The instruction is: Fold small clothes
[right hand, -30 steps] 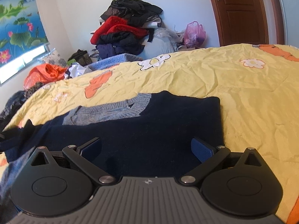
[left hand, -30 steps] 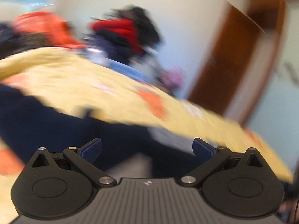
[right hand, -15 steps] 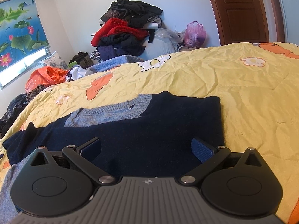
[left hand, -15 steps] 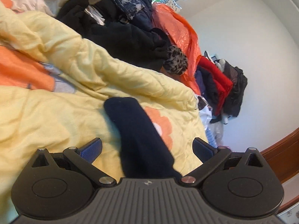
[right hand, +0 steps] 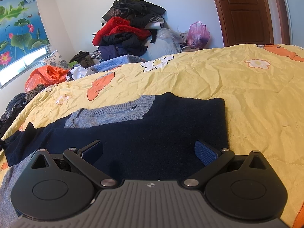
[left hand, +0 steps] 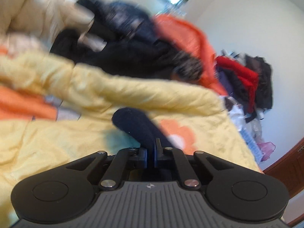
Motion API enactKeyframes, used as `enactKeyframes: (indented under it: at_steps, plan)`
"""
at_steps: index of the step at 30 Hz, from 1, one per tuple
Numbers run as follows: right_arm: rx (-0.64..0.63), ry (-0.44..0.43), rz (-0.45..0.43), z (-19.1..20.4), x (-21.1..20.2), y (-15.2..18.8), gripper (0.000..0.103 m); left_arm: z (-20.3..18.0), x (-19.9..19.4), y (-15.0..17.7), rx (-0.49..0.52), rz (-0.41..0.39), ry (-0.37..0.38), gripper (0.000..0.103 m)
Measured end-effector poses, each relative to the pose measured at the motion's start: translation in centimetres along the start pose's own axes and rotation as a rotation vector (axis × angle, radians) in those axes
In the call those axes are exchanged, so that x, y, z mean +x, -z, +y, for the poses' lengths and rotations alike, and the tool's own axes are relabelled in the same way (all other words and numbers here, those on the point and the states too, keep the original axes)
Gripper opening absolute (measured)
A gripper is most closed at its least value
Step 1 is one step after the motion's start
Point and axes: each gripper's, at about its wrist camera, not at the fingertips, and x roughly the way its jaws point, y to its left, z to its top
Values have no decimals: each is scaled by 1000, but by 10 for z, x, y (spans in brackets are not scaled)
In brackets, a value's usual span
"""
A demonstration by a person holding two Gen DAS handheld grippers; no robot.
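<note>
A navy sweater (right hand: 155,134) with a grey knit collar (right hand: 117,112) lies flat on the yellow quilt (right hand: 247,98). My right gripper (right hand: 148,152) is open just above the sweater's body, holding nothing. In the left wrist view, my left gripper (left hand: 151,152) is shut on the sweater's navy sleeve (left hand: 136,125), whose cuff end sticks out beyond the pads over the quilt (left hand: 57,136). The left view is blurred.
A heap of red, black and navy clothes (right hand: 129,32) sits against the far wall, with a pink bag (right hand: 197,34) and a wooden door (right hand: 245,13). An orange bag (right hand: 45,76) and dark clothes (left hand: 123,57) lie beyond the quilt's left edge.
My left gripper swung over to the sleeve and has closed on it; it was open half a second ago. The right gripper has stayed open and nearly still over the sweater.
</note>
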Motion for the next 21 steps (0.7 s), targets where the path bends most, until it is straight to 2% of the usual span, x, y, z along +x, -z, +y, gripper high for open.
enactKeyframes:
  at_steps: [3, 5, 8, 10, 12, 14, 17, 21]
  plan:
    - [2, -2, -1, 0, 0, 0, 103, -63, -41, 18, 249, -141, 69, 6]
    - [4, -4, -2, 0, 0, 0, 103, -110, -70, 45, 425, -184, 165, 5]
    - [19, -12, -7, -2, -1, 0, 103, -168, -106, 111, 690, -138, 359, 5]
    - [44, -27, -15, -5, -2, 0, 103, -190, -122, 161, 815, -44, 492, 5]
    - [75, -45, -24, -10, -4, 0, 103, -202, -128, 206, 916, 73, 565, 5]
    - [98, -61, -30, -13, -5, 0, 103, -207, -130, 243, 1040, 141, 566, 5]
    - [112, -71, -33, -15, -5, 0, 103, -202, -130, 270, 1137, 134, 500, 6]
    - [132, -84, -38, -17, -6, 0, 103, -194, -124, 257, 1069, 152, 502, 6]
